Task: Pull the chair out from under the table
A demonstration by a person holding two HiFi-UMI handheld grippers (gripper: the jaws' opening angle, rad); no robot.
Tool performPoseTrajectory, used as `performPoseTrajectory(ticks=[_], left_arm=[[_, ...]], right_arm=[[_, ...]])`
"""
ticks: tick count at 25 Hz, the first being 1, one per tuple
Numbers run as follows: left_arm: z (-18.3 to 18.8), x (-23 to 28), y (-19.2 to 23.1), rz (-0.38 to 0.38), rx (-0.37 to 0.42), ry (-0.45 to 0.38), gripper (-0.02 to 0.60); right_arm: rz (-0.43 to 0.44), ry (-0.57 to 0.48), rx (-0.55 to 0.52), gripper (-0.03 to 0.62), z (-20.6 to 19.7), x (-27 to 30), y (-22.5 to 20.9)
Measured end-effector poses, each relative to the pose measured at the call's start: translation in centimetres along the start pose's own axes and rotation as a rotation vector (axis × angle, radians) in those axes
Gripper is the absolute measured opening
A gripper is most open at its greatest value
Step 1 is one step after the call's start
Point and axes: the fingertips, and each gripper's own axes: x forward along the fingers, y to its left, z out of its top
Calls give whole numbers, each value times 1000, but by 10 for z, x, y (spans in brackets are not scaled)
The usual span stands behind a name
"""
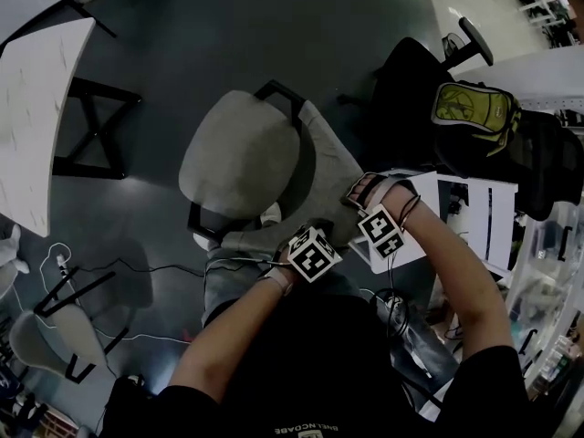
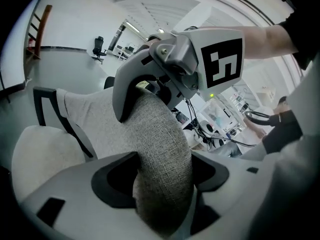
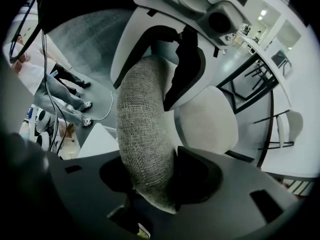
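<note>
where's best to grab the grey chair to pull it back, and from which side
Probably the padded top edge of the backrest, coming down from above and behind the chair. That edge is a thick rounded roll that fits between two jaws, and it stands clear at the chair's highest point.

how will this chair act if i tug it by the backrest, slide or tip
Likely slides: the chair stands on a glossy floor. Pulled high at the padded backrest, it may tip toward you. The backrest looks woven, so probably not slippery.
</note>
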Motion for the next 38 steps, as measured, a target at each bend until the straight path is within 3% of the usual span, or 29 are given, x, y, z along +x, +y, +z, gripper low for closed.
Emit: performPoseTrajectory(ticks=[6, 10, 12, 16, 21, 26, 30, 32, 38], left_arm=[[5, -56, -4, -20, 49, -57, 296], [9, -114, -1, 15, 79, -120, 295], [11, -149, 4, 50, 85, -165, 295], [14, -229, 26, 169, 103, -261, 288], [13, -321, 40, 345, 86, -419, 228], [7, -414, 41, 516, 42, -621, 170], [-7, -493, 36, 676, 23, -779, 105], [-14, -526, 28, 735, 17, -840, 35], [-37, -604, 2, 923, 31, -1003, 6]], right_arm=[[30, 53, -13, 196, 8, -27, 5], [29, 83, 73, 196, 15, -59, 8], [-26, 65, 155, 193, 26, -77, -4], [-272, -90, 409, 135, 62, -120, -84], [-568, -319, 654, 100, 110, -175, -187], [-764, -549, 812, 72, 154, -230, -266], [-869, -813, 889, 57, 189, -286, -317], [-897, -924, 913, 49, 207, -315, -334], [-911, -1209, 875, 37, 263, -391, -370]])
